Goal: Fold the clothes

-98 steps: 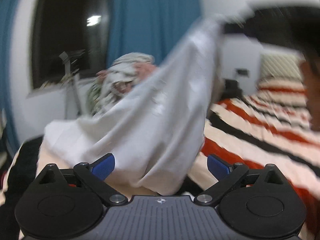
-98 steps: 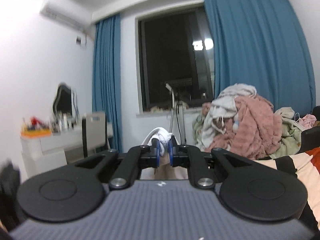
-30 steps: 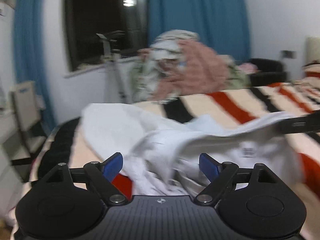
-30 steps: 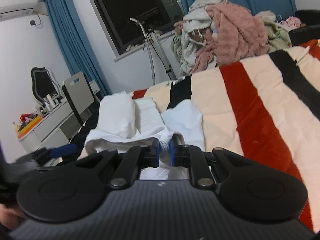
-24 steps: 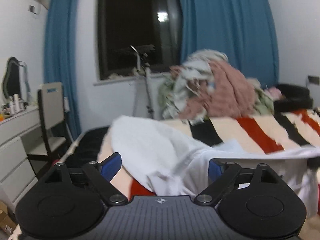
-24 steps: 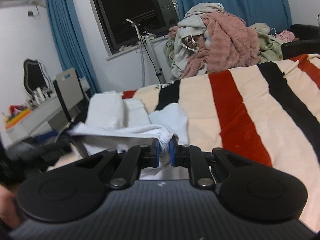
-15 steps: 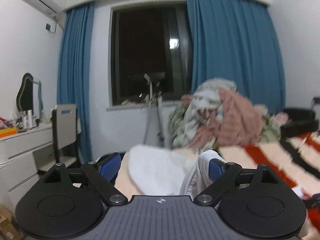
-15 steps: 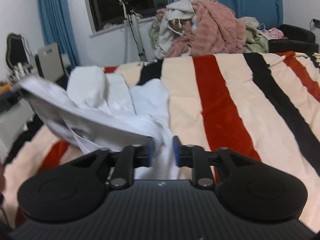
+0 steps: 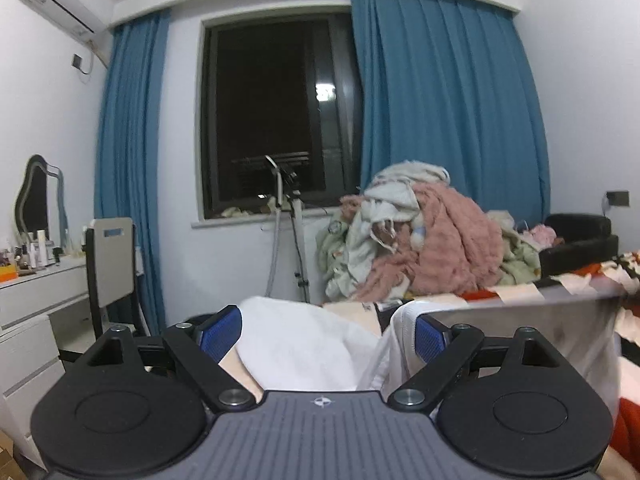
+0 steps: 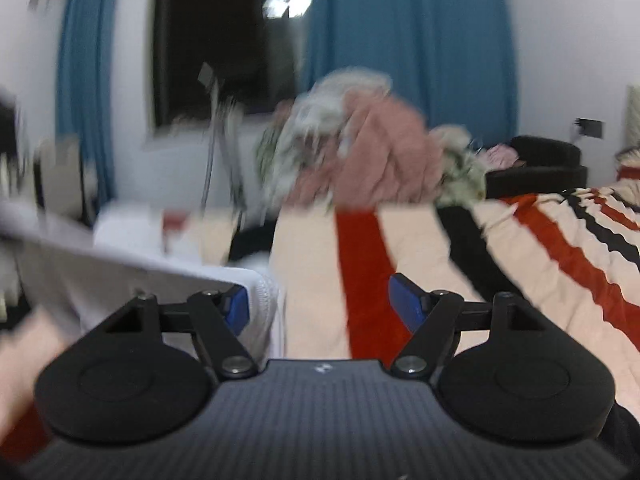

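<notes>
- The left tool is spread wide, gripping nothing; a hemmed edge of the white garment hangs just inside its right-hand blue finger pad, touching or nearly so.
- The right tool is also released, its blue pads far apart. The garment's stitched edge lies against the inner side of its left finger, with striped bed showing through the rest of the gap.
- The white garment sits bunched on the striped bed, at the end nearest the window; part of it stretches as a taut sheet sideways from the left tool toward the bed's far side, and the right wrist view is too blurred to show what it is caught on.
- The bed's cover runs in cream, red and black bands away from the garment.
- Beyond the bed's foot, a pile of pink and pale laundry is heaped up below the window's right curtain.
- A metal stand rises in front of the dark window.
- Left of the window, a chair stands by a white dressing table carrying bottles and a mirror.
</notes>
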Demonstrator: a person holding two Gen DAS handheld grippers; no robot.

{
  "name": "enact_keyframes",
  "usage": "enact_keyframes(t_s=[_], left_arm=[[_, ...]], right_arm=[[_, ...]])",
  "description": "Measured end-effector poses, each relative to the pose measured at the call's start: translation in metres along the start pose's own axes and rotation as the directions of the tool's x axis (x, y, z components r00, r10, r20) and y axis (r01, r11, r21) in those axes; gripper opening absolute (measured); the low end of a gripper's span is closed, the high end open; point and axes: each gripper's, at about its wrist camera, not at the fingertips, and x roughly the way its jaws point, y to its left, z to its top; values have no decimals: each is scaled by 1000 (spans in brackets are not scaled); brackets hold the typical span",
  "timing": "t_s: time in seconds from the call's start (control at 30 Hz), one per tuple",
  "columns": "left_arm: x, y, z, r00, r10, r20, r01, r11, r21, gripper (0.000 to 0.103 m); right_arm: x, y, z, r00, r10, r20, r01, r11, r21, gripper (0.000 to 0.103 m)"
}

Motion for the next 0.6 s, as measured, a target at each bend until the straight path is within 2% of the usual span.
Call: enact_keyframes(t_s=[0.1,0.17,0.33,0.43,0.5,0.6], left_arm=[[8,-11,-8,999,-32,-34,33,998,51,91],[13,-20,-15,997,-30,-66,36,995,93,91],[28,-40,-39,983,-60,-174,89,982,168,91],[24,-46,-47,983,-113,-143,139,972,188,91],[23,-50,-50,979,-152,-133,174,970,168,91],[31,-49,-53,978,-160,-136,178,975,135,91]], right_arm=[[-16,-16,17,993,-17,118,12,999,41,73],[-24,-20,23,987,-25,158,21,999,27,73],[-25,-30,26,988,-45,149,44,999,11,73],[-27,-32,26,989,-52,139,50,999,21,73],[-28,-30,27,988,-47,146,44,999,24,73],[-33,-26,28,985,-36,169,34,999,15,73]])
